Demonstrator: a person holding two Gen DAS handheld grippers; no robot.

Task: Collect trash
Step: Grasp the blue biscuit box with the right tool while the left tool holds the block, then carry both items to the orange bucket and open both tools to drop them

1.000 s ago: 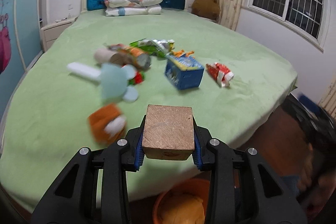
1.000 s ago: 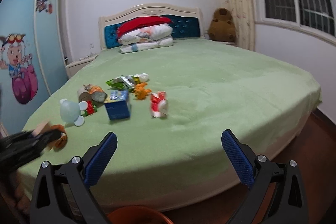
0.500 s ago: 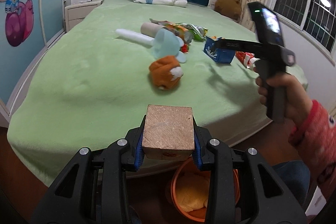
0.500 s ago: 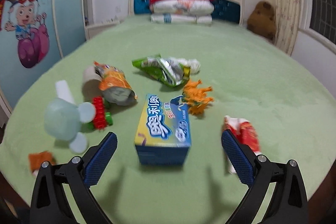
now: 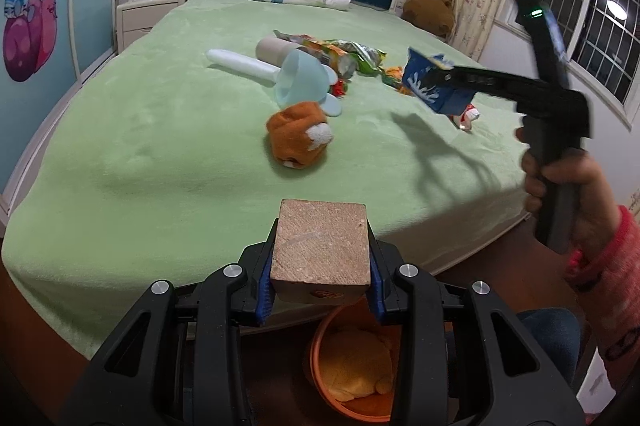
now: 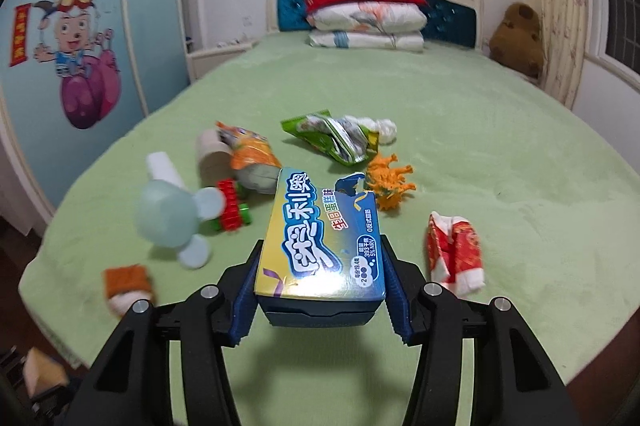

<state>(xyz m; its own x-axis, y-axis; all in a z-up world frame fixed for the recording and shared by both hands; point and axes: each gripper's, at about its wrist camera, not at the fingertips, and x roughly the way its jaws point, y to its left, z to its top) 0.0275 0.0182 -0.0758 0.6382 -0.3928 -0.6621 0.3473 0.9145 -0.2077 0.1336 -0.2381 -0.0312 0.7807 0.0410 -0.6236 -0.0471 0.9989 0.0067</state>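
Note:
My left gripper [image 5: 320, 266] is shut on a brown cardboard box [image 5: 320, 250], held above an orange bin [image 5: 356, 370] on the floor by the bed's foot. My right gripper [image 6: 320, 290] is shut on a blue biscuit box [image 6: 320, 242] and holds it just above the green bed [image 6: 480, 154]; it also shows in the left wrist view [image 5: 436, 82]. On the bed lie a green wrapper [image 6: 336, 138], an orange wrapper [image 6: 252, 162], a red-white wrapper [image 6: 452, 250] and a cardboard tube [image 6: 210, 156].
Toys lie among the trash: a pale blue mouse-shaped fan [image 6: 172, 214], an orange plush [image 5: 298, 134], an orange spiky toy [image 6: 388, 182], a red-green toy [image 6: 232, 206]. Pillows [image 6: 364, 22] and a teddy bear [image 6: 518, 38] sit at the headboard. The bin holds something yellow.
My right gripper has closed on the blue biscuit box and lifted it slightly. My left gripper holds the cardboard box steady above the bin.

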